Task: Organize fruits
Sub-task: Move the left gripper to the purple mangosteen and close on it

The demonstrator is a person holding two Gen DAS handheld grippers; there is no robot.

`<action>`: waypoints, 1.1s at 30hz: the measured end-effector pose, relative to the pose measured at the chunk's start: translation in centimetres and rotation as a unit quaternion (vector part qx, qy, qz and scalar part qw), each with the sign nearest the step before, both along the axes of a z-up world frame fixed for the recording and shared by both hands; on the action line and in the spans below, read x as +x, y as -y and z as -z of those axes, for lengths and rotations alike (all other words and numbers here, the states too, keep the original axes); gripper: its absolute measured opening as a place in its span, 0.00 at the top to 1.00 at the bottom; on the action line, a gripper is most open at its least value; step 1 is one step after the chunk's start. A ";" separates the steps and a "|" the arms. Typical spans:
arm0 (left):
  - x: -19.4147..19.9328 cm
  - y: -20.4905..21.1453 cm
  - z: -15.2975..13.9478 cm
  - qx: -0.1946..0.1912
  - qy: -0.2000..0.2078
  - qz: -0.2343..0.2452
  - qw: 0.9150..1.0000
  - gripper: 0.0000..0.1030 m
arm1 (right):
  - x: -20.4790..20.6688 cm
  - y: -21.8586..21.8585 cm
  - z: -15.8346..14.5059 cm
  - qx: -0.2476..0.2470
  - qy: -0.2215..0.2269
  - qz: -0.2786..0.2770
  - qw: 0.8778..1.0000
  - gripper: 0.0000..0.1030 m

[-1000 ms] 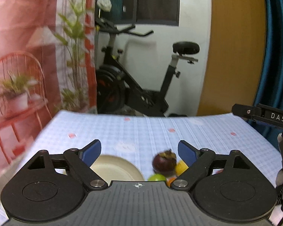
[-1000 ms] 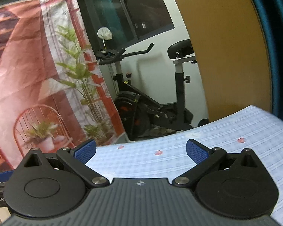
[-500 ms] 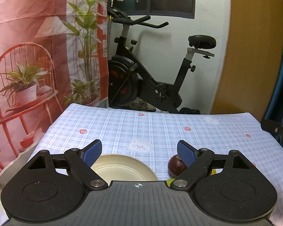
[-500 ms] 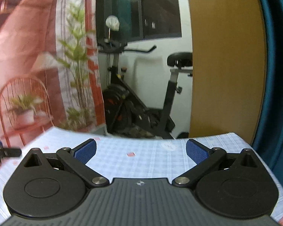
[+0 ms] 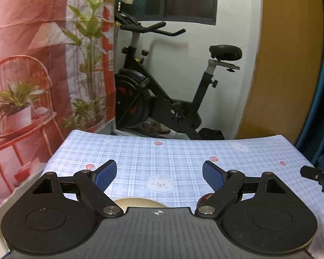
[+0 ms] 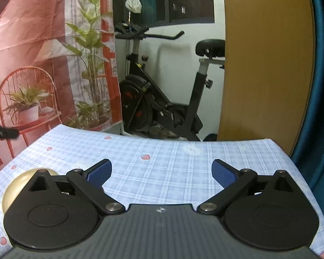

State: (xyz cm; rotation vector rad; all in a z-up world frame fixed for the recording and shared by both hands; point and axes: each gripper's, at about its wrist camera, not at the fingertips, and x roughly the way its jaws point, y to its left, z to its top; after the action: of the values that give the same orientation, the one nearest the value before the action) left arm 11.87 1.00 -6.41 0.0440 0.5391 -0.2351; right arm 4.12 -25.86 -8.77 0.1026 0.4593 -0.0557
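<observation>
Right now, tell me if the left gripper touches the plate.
Apart. In the left wrist view the left gripper is open, holding nothing, over the tablecloth, beyond the plate.

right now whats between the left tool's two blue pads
In the left wrist view, only bare checked tablecloth with a printed bear lies between the left tool's pads; the plate sits nearer.

Plaid-clothed table, cream plate, dark fruit

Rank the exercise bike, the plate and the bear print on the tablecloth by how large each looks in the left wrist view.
1. Exercise bike, by far the largest.
2. Plate and bear print: unsure. Only a sliver of the plate shows above the left tool, about as wide as the bear.
</observation>
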 end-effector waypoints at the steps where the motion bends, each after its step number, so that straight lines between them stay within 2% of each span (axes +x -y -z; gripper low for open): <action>1: 0.3 0.1 0.1 0.001 -0.003 0.003 1.000 0.14 | 0.1 0.3 0.2 0.004 -0.004 0.002 1.000 0.02; 5: 1.3 0.5 0.2 0.018 -0.007 0.017 1.000 0.17 | 0.6 0.9 0.8 0.015 -0.017 -0.009 1.000 0.03; 9: 2.9 0.7 -0.6 0.034 0.002 0.021 0.999 0.17 | 1.8 0.1 0.6 0.001 -0.021 -0.042 0.999 0.07; 13: 4.9 1.1 -0.2 0.025 -0.014 0.050 0.998 0.17 | 4.0 -1.8 0.9 -0.018 -0.032 -0.101 0.994 0.09; 17: 6.1 2.2 2.4 0.021 -0.054 0.090 0.994 0.19 | 6.7 -4.4 2.5 -0.032 -0.063 -0.184 0.980 0.15; 22: 7.3 3.6 6.3 -0.007 -0.120 0.141 0.983 0.19 | 9.6 -7.2 5.0 -0.042 -0.097 -0.247 0.963 0.17; 24: 7.9 3.8 7.5 -0.025 -0.140 0.148 0.979 0.21 | 10.5 -8.0 6.0 -0.047 -0.114 -0.263 0.957 0.21; 27: 8.7 3.9 8.8 -0.059 -0.169 0.154 0.972 0.21 | 11.8 -8.6 7.2 -0.039 -0.134 -0.273 0.952 0.24; 33: 10.2 4.6 10.7 -0.104 -0.219 0.157 0.957 0.21 | 13.4 -8.6 8.4 -0.013 -0.158 -0.286 0.945 0.31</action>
State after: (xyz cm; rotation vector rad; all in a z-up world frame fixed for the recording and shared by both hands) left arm 22.11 -3.59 -17.11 -0.1322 0.9465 -0.6195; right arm 17.57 -17.24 -17.19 -0.0698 0.7946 0.5010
